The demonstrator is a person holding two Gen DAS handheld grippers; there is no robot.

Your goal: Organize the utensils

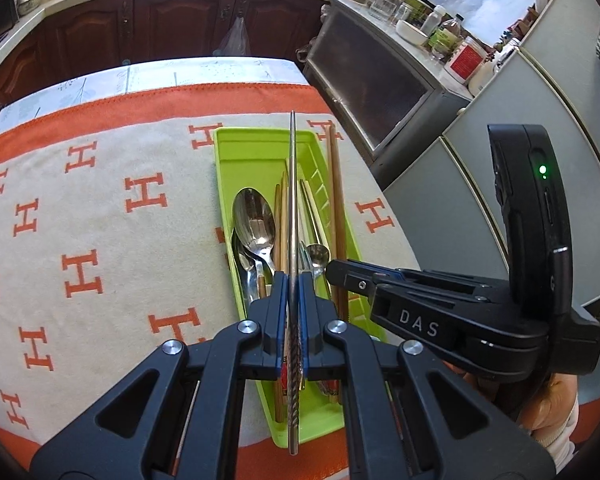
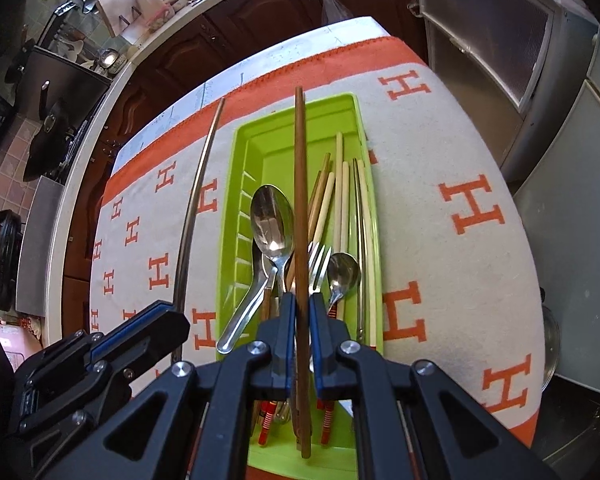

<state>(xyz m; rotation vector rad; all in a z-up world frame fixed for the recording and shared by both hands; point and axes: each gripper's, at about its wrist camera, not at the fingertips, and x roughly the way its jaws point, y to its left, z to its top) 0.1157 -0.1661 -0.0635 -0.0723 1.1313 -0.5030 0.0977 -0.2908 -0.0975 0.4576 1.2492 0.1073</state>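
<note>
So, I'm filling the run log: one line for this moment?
left gripper: shut on metal chopstick | right gripper: shut on wooden chopstick | both over green tray

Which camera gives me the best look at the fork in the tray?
The right wrist view: the fork lies in the green tray with its tines clear. The left wrist view shows only part of it, behind the metal chopstick.
</note>
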